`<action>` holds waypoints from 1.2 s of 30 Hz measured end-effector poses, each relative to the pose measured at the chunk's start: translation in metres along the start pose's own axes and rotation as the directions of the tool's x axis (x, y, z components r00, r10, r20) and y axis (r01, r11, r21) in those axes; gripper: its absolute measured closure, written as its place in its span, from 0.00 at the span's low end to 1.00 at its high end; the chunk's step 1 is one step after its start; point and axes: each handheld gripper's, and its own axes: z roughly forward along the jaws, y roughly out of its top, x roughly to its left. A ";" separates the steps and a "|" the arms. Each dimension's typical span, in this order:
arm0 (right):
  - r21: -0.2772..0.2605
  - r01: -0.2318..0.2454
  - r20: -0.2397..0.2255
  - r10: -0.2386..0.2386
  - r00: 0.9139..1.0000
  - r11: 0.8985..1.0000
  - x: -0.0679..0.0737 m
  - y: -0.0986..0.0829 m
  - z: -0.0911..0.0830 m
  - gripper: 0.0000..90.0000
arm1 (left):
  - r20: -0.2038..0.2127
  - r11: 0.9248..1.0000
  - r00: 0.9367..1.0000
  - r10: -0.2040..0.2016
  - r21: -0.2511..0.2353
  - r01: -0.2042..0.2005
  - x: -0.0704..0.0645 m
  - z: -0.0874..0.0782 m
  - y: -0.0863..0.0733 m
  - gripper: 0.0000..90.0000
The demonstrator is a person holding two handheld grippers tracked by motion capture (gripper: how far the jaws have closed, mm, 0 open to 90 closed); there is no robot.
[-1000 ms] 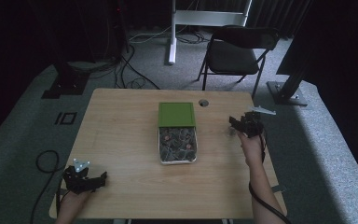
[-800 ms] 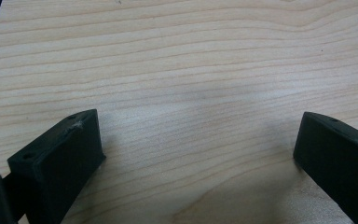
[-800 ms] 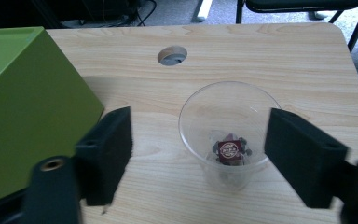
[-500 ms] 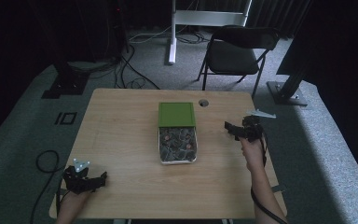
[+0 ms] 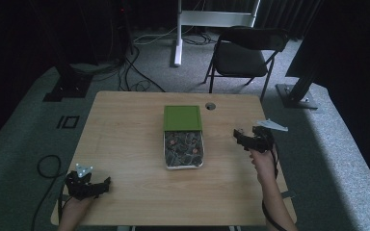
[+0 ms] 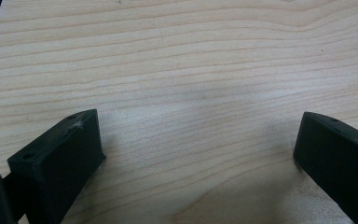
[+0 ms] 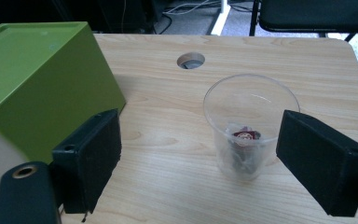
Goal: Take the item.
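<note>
The left gripper [image 5: 87,185] is held low over the near left corner of the table [image 5: 125,144], far from the box [image 5: 183,136]. Its jaws are spread wide, and bare wood is seen between them. The box is set in the middle of the table, with its green lid [image 5: 182,117] slid back. A clear cup [image 7: 248,125] is stood to the right of the box, with a small packet [image 7: 243,138] inside. The right gripper [image 5: 248,140] is pointed at the cup, jaws wide apart, nothing held.
</note>
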 end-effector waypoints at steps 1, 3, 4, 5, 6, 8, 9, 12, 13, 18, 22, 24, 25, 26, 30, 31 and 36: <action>0.000 0.000 0.000 0.000 1.000 1.000 0.000 0.000 0.000 0.15 | 0.000 1.000 1.000 0.000 0.000 0.000 0.000 0.000 0.000 0.02; -0.007 0.000 -0.001 0.000 1.000 1.000 -0.001 -0.003 -0.003 0.15 | 0.000 1.000 1.000 0.000 0.000 0.000 0.000 0.000 0.000 0.02; -0.008 -0.001 0.001 0.001 1.000 1.000 -0.002 -0.004 -0.004 0.15 | 0.000 1.000 1.000 0.000 0.000 0.000 0.000 0.000 0.000 0.02; -0.010 -0.001 0.002 0.001 1.000 1.000 -0.003 -0.006 -0.005 0.15 | 0.000 1.000 1.000 0.000 0.000 0.000 0.000 0.000 0.000 0.02; -0.011 -0.002 0.001 0.002 1.000 1.000 -0.004 -0.008 -0.006 0.15 | 0.000 1.000 1.000 0.000 0.000 0.000 0.000 0.000 0.000 0.02; -0.015 0.004 0.005 -0.004 1.000 1.000 -0.006 -0.012 -0.009 0.16 | 0.000 1.000 1.000 0.000 0.000 0.000 0.000 0.000 0.000 0.02; -0.016 0.010 0.006 -0.010 1.000 1.000 -0.007 -0.014 -0.009 0.15 | 0.000 1.000 1.000 0.000 0.000 0.000 0.000 0.000 0.000 0.02; -0.017 0.016 0.009 -0.016 1.000 1.000 -0.009 -0.021 -0.012 0.15 | 0.000 1.000 1.000 0.000 0.000 0.000 0.000 0.000 0.000 0.02; -0.013 0.015 0.011 -0.015 1.000 1.000 -0.011 -0.026 -0.014 0.15 | 0.000 1.000 1.000 0.000 0.000 0.000 0.000 0.000 0.000 0.02; -0.002 0.018 0.008 -0.018 1.000 1.000 -0.014 -0.037 -0.018 0.15 | 0.000 1.000 1.000 0.000 0.000 0.000 0.000 0.000 0.000 0.02; 0.017 0.019 0.001 -0.019 1.000 1.000 -0.017 -0.052 -0.020 0.15 | 0.000 1.000 1.000 0.000 0.000 0.000 0.000 0.000 0.000 0.02; 0.021 0.022 0.004 -0.022 1.000 1.000 -0.018 -0.055 -0.021 0.15 | 0.000 1.000 1.000 0.000 0.000 0.000 0.000 0.000 0.000 0.02; 0.028 0.015 0.006 -0.016 1.000 0.999 -0.019 -0.062 -0.022 0.15 | 0.000 1.000 1.000 0.000 0.000 0.000 0.000 0.000 0.000 0.02; 0.033 0.014 0.005 -0.014 1.000 0.999 -0.020 -0.065 -0.022 0.15 | 0.000 1.000 1.000 0.000 0.000 0.000 0.000 0.000 0.000 0.02; 0.051 0.025 -0.002 -0.025 1.000 0.998 -0.021 -0.075 -0.022 0.14 | 0.000 1.000 1.000 0.000 -0.001 0.000 0.000 0.000 0.000 0.02; 0.057 0.040 -0.005 -0.040 0.999 0.998 -0.021 -0.078 -0.022 0.14 | 0.000 1.000 1.000 0.000 -0.002 0.000 0.000 0.000 0.000 0.02; 0.079 0.044 -0.022 -0.043 0.999 0.996 -0.023 -0.090 -0.022 0.14 | 0.000 1.000 1.000 0.000 -0.002 0.000 0.000 0.000 0.000 0.02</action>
